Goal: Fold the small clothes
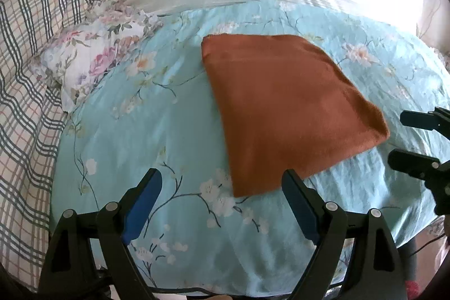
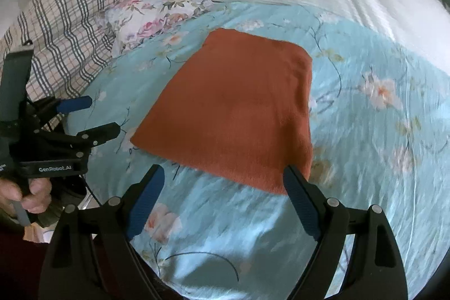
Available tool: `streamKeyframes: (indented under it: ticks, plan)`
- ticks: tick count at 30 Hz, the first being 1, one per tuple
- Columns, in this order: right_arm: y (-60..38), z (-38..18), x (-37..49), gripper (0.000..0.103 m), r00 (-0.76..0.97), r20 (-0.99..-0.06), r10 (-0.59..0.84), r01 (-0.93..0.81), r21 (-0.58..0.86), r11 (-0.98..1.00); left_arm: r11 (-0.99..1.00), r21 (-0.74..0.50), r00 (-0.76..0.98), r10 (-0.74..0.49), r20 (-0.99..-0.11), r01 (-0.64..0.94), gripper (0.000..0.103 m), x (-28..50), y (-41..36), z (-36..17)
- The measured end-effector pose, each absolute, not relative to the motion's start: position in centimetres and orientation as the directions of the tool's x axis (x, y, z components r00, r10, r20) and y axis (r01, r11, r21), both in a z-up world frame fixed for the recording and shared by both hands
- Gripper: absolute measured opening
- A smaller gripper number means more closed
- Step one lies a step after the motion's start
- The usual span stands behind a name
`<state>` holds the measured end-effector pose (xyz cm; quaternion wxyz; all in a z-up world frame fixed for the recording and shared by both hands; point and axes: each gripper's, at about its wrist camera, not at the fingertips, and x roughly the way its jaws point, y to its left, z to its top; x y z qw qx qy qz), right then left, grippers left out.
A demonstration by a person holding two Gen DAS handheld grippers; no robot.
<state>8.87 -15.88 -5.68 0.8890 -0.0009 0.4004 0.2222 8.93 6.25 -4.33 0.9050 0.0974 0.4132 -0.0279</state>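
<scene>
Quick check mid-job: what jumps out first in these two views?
The rust-orange cloth, lying flat and folded on the light blue flowered bedspread, stands out at once. Both tongs hang open and empty near its close edge: the left tongs at one corner, the right tongs at the other. A plaid blanket lies bunched to the left.

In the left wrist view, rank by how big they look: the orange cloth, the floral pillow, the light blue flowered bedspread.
1. Light blue flowered bedspread
2. Folded rust-orange cloth
3. White floral pillow, though it lies farther away and partly hidden.

Black claw [image 2: 223,182] frames w/ blue pads [image 2: 144,201], silver screws, white "GenRobot.AI" lettering; bare-skinned hand [image 2: 28,194].
</scene>
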Motion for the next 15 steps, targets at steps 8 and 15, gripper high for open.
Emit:
streamKeyframes:
  ticks: [8,15]
  plan:
    - [-15.4,-4.4,9.7,0.087,0.594,-0.700,0.396,-0.420,0.150,0.895,0.986,0.123,0.669,0.014,-0.743,0.115,0.088,9.5,6.5,-3.1]
    - [-15.0,-5.4,9.8,0.087,0.570,-0.723,0.392,-0.425,0.149,0.893,0.985,0.122,0.661,0.013,-0.751,0.119,0.088,9.6,6.2,-3.4]
